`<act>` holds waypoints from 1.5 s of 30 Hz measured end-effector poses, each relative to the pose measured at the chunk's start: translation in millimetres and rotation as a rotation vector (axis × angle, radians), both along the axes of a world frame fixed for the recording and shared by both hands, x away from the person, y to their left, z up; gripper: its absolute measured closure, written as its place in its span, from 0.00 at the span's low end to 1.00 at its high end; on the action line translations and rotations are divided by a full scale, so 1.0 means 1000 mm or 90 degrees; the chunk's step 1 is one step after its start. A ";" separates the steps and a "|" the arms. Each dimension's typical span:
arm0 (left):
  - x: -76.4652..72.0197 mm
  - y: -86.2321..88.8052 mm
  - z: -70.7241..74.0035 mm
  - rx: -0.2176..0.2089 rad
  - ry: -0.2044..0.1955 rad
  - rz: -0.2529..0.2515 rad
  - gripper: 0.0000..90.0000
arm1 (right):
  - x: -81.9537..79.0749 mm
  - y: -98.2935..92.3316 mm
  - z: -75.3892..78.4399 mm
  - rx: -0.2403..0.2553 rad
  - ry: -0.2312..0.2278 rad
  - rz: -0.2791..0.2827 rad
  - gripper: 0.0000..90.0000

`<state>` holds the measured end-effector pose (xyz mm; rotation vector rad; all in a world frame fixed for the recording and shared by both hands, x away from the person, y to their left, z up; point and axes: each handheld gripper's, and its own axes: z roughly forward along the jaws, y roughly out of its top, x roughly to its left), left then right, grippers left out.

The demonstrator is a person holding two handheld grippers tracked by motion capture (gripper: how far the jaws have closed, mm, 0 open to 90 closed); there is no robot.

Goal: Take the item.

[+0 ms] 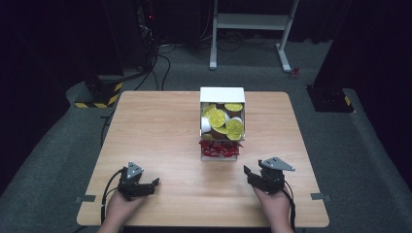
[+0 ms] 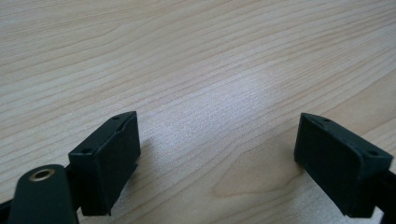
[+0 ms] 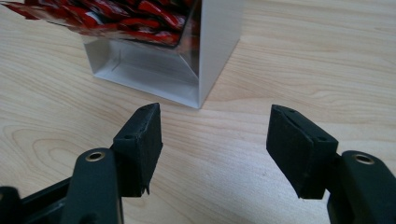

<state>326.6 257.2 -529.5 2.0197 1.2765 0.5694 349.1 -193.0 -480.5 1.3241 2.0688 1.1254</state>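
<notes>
- While both grippers idle near the front edge of the pale wooden bench, the white open-topped box of red sachets and yellow-lidded cups sits mid-bench, well ahead of them.
- Right gripper — jaws spread, empty — faces the box's near corner; best approach the sachets squarely.
- Left gripper: jaws spread over bare wood.

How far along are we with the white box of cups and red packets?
Done: nothing visibly removed; the white box holds yellow-lidded cups at the back and red packets at the front. In hand: nothing; the left gripper and right gripper are open and empty, the right one facing the box's near corner. Left: apparently the whole job of handling the contents.
</notes>
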 end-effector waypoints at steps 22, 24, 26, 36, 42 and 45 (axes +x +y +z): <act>0.002 0.000 0.000 -0.004 -0.003 0.016 0.18 | 0.019 0.021 0.027 -0.007 -0.070 0.030 0.44; 0.003 0.000 0.000 -0.004 -0.005 0.017 0.18 | 0.020 0.020 0.027 -0.009 -0.072 0.037 0.44; 0.002 0.000 0.000 -0.003 -0.005 0.018 0.19 | 0.020 0.020 0.027 -0.013 -0.075 0.041 0.44; 0.001 0.000 0.000 -0.006 -0.012 0.013 0.26 | 0.027 0.021 0.031 0.002 -0.096 0.047 0.48; 0.001 0.000 0.000 -0.003 -0.014 0.014 0.26 | 0.033 0.023 0.033 0.005 -0.110 0.050 0.58; 0.001 0.000 0.000 -0.003 -0.014 0.015 0.27 | 0.035 0.028 0.032 -0.013 -0.113 0.058 0.63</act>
